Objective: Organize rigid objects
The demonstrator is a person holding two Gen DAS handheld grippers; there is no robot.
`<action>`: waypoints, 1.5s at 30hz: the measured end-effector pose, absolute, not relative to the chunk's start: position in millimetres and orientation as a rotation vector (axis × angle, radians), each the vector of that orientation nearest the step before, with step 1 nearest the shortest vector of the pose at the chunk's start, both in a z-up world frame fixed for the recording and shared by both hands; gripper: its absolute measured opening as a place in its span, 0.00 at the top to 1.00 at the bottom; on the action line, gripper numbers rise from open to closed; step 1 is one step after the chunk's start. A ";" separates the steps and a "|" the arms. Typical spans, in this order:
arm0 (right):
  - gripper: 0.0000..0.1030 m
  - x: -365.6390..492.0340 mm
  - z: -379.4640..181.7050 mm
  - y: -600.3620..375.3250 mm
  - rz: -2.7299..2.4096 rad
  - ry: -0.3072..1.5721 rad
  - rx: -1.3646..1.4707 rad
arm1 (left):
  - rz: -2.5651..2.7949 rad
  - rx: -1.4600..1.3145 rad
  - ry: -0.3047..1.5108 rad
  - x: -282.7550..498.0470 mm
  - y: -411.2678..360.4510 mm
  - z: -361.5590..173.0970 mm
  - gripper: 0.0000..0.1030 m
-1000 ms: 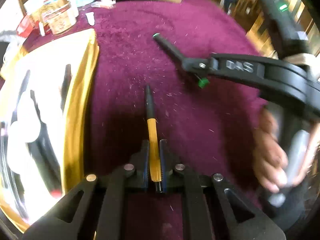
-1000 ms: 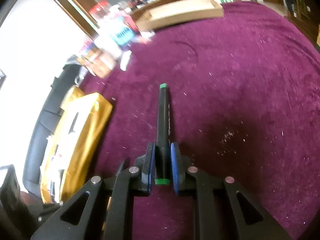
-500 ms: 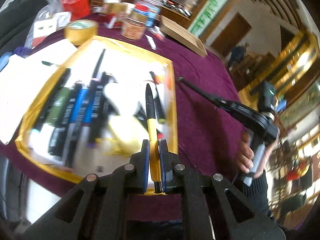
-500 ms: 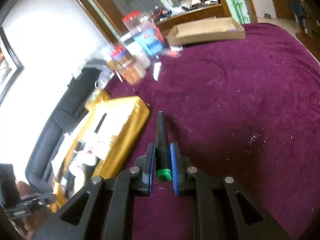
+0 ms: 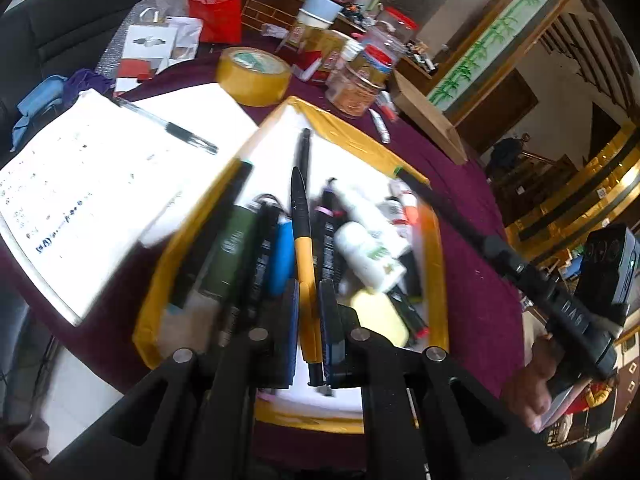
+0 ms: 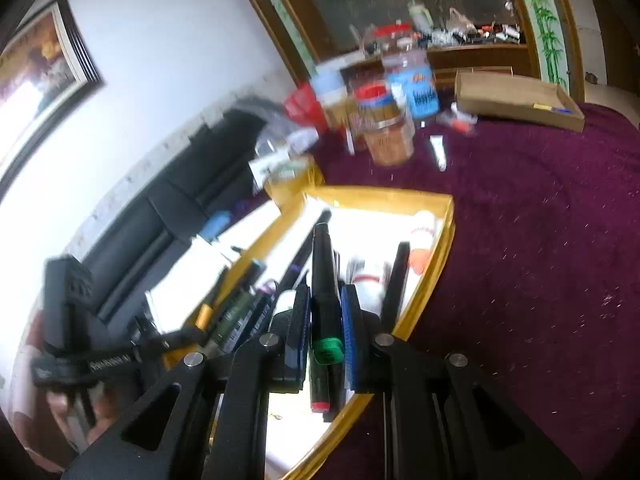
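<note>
My left gripper (image 5: 309, 304) is shut on a yellow-and-black pen (image 5: 303, 248) and holds it over the gold-rimmed tray (image 5: 434, 264). The tray holds several markers, pens and white bottles (image 5: 370, 254). My right gripper (image 6: 326, 312) is shut on a black marker with a green cap (image 6: 325, 296) and holds it over the same tray (image 6: 436, 264). The right gripper also shows in the left wrist view, its marker (image 5: 436, 204) reaching over the tray's right rim.
An open notebook (image 5: 100, 184) with a pen on it lies left of the tray. A tape roll (image 5: 253, 76), jars (image 5: 362, 80), a red bag (image 5: 216, 8) and a cardboard box (image 6: 516, 100) stand behind it on the purple cloth (image 6: 540, 260).
Both grippers have moved from over the purple cloth to over the gold-rimmed tray, each still holding its pen or marker.
</note>
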State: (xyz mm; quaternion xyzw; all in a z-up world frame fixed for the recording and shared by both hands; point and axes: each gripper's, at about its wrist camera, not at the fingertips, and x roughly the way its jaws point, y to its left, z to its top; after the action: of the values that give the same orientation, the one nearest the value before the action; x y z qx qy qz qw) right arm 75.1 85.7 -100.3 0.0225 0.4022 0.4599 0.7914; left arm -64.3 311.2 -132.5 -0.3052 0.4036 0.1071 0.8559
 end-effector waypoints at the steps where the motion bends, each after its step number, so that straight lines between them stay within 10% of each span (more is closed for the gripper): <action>1: 0.87 74.9 -105.8 90.4 0.986 0.875 0.036 | 0.222 -0.635 0.856 -62.9 312.9 -134.7 0.93; 20: 0.84 60.6 -150.2 129.5 0.913 0.926 -0.222 | 0.276 -0.512 0.952 -38.5 313.3 -161.3 0.91; 24: 0.67 52.4 -139.4 121.3 0.917 0.913 -0.185 | 0.342 -0.451 0.916 -46.9 300.4 -155.1 0.73; 28: 0.60 32.9 -124.9 104.9 0.928 0.893 -0.101 | 0.405 -0.366 0.826 -64.2 275.3 -138.5 0.34; 45: 0.60 -6.3 -134.3 74.2 0.757 0.983 -0.047 | 0.493 -0.183 0.820 -76.9 220.0 -111.6 0.21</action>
State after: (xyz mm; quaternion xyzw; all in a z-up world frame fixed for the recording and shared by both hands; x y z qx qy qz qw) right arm -6.3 74.2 -134.3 -0.0222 0.4605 0.3549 0.8133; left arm -76.9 220.0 -111.6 -0.0878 0.3942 0.2370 0.8836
